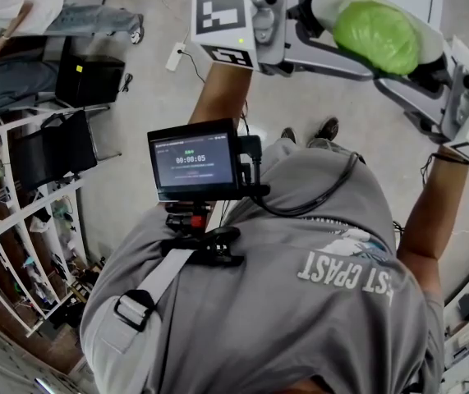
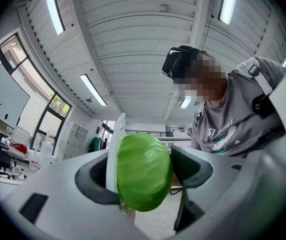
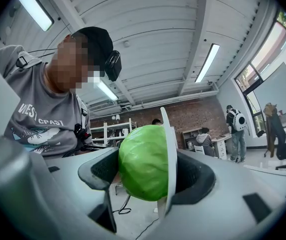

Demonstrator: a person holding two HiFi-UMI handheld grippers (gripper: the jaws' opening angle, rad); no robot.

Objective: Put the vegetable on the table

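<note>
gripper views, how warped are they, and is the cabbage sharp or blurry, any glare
left gripper view: heavy fisheye, black corners, ceiling lamps blown out white, cabbage slightly soft so near the lens; right gripper view: same bend, cabbage a little sharper; head view: soft even light, no hard glare, edges bowed.

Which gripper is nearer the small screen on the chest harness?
Left. In the head view the left gripper is above the screen; the right gripper sits at the far right edge, well away from it. Both have fingers closed on the cabbage.
</note>
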